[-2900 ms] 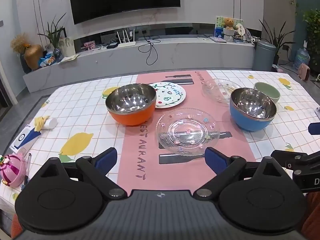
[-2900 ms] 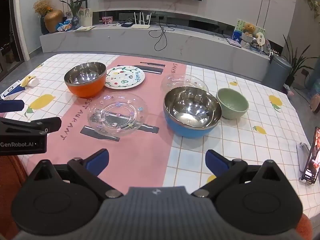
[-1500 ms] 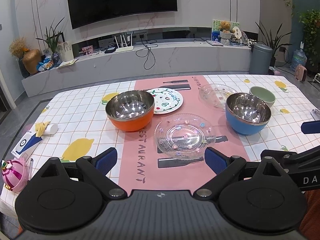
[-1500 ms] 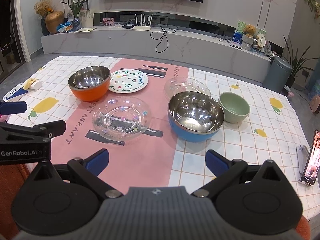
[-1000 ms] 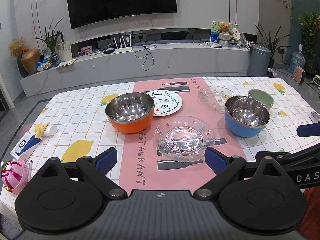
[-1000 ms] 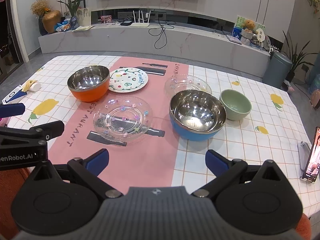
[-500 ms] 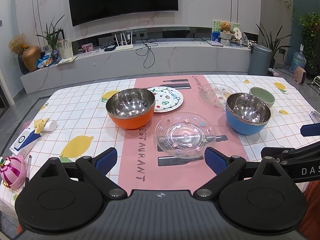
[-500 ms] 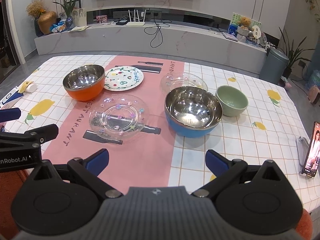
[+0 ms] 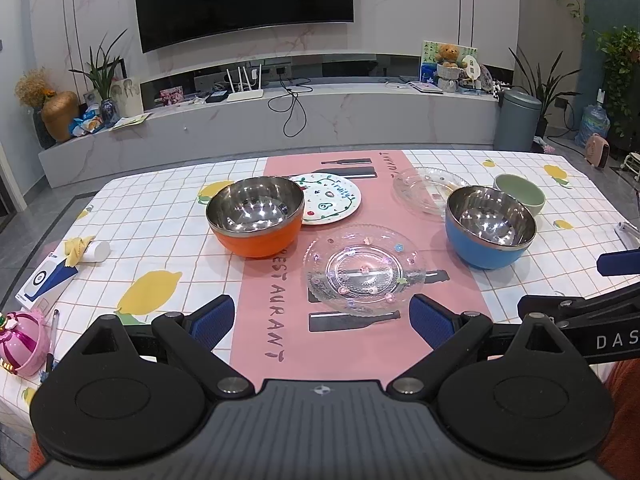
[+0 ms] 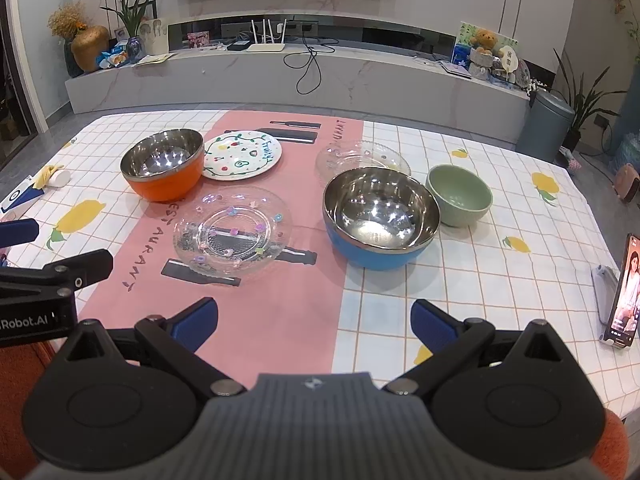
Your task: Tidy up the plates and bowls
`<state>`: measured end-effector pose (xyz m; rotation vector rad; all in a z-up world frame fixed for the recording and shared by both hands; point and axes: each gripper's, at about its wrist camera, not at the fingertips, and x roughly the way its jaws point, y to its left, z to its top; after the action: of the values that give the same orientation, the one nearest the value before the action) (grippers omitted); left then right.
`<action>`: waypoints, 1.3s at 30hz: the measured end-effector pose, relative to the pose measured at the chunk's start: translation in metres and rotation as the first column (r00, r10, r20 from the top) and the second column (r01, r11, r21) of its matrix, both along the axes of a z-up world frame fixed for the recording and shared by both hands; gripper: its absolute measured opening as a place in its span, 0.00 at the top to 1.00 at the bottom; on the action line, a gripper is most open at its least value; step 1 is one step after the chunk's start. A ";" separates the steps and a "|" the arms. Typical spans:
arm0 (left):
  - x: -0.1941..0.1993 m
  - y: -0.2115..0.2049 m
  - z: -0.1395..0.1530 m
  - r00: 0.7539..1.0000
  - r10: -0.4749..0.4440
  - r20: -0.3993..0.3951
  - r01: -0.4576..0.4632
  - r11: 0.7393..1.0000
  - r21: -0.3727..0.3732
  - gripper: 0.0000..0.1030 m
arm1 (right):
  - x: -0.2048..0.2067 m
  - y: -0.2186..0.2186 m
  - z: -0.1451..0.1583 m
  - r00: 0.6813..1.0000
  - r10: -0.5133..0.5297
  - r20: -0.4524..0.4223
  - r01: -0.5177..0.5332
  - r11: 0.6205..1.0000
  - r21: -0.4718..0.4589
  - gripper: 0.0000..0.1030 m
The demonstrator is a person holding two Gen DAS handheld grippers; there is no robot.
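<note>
On the table stand an orange steel-lined bowl (image 9: 256,220) (image 10: 164,170), a blue steel-lined bowl (image 9: 490,226) (image 10: 380,220) and a small green bowl (image 9: 520,192) (image 10: 458,196). A white painted plate (image 9: 330,204) (image 10: 242,154) lies behind the orange bowl. A large clear glass plate (image 9: 364,270) (image 10: 232,234) sits on the pink runner, a smaller glass plate (image 9: 428,188) (image 10: 360,158) farther back. My left gripper (image 9: 322,318) hovers open near the front edge, before the large glass plate. My right gripper (image 10: 314,320) is open, short of the blue bowl. Both hold nothing.
A phone (image 10: 624,292) leans on a stand at the right edge. At the left edge lie a blue box (image 9: 46,280), a white tube (image 9: 94,250), a pen (image 9: 51,336) and a pink round toy (image 9: 20,342). A TV console stands beyond the table.
Both grippers have only drifted slightly, back and then forward again, staying open. No dish on the table has moved.
</note>
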<state>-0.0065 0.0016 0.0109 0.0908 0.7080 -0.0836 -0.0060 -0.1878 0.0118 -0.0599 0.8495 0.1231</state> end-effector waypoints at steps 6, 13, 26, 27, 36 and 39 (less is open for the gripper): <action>0.001 -0.001 -0.001 1.000 0.000 -0.006 0.000 1.000 -0.007 0.00 | 0.001 -0.001 -0.002 1.000 -0.003 -0.002 0.003 1.000 0.005 0.03; 0.006 0.003 -0.004 1.000 -0.006 -0.015 0.006 0.999 -0.035 0.02 | 0.005 0.001 -0.009 1.000 0.001 -0.011 -0.001 1.000 0.026 0.03; 0.049 0.052 0.008 0.997 0.070 -0.023 -0.073 0.980 -0.183 0.51 | 0.051 0.034 -0.004 0.997 0.066 0.030 -0.069 0.992 0.108 0.36; 0.055 0.056 0.009 0.997 0.080 -0.019 -0.082 0.979 -0.185 0.54 | 0.058 0.039 -0.004 0.997 0.075 0.028 -0.078 0.990 0.116 0.39; 0.125 0.099 -0.009 0.970 0.230 -0.076 -0.242 0.931 -0.273 0.67 | 0.137 0.093 -0.022 0.989 0.142 -0.042 -0.131 0.973 0.187 0.48; 0.147 0.113 -0.020 0.961 0.252 -0.113 -0.275 0.911 -0.308 0.67 | 0.167 0.108 -0.030 0.990 0.123 -0.065 -0.108 0.974 0.198 0.48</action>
<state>0.1403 0.1148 -0.0088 -0.3235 0.7632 0.0589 0.1605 -0.0802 -0.0180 0.0787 0.9071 0.3190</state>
